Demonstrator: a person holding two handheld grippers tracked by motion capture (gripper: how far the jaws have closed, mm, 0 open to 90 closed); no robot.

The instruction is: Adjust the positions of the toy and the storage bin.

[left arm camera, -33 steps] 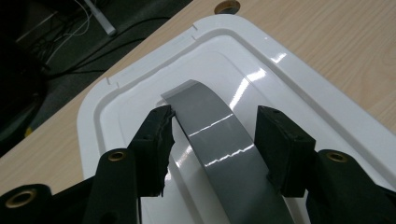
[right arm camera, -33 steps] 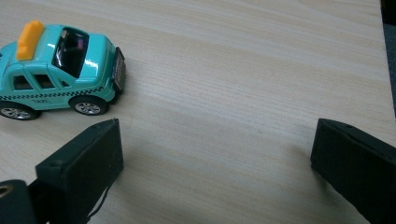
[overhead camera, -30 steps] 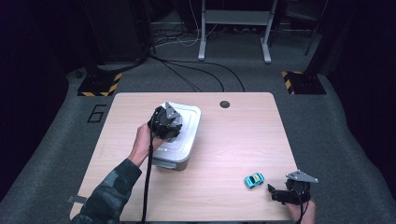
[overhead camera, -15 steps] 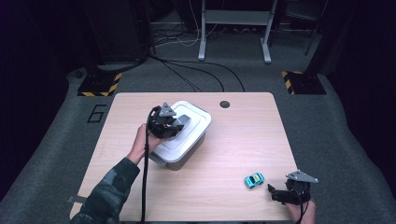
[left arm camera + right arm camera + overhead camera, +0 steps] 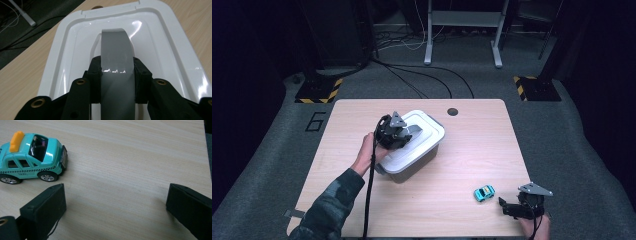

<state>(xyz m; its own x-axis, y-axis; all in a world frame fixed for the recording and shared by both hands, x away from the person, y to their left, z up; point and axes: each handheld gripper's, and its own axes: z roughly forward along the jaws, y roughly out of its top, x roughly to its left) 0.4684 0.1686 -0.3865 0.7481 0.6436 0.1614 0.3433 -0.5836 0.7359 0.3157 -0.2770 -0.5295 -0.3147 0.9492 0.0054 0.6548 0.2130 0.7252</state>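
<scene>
A white plastic box (image 5: pixel 409 167) with a white lid (image 5: pixel 427 131) stands left of centre on the wooden table (image 5: pixel 477 145), turned at an angle. My left gripper (image 5: pixel 404 132) sits on top of it, shut on the lid's grey handle (image 5: pixel 116 50). In the left gripper view my left gripper (image 5: pixel 117 67) presses the handle from both sides, over the glossy lid (image 5: pixel 160 37). A small teal toy taxi (image 5: pixel 484 192) stands near the front right. My right gripper (image 5: pixel 507 207) rests just right of it, open and holding nothing. In the right gripper view the taxi (image 5: pixel 32 157) lies left of my right gripper (image 5: pixel 117 202).
A round cable hole (image 5: pixel 452 111) sits near the table's far edge. Behind the table, cables cross the grey floor between two yellow-and-black striped bases (image 5: pixel 317 91) (image 5: pixel 537 87). The table's front edge runs close to the right gripper.
The box has swung clockwise with my left gripper on its handle, its far end moving right. The right gripper and the taxi have stayed put.
</scene>
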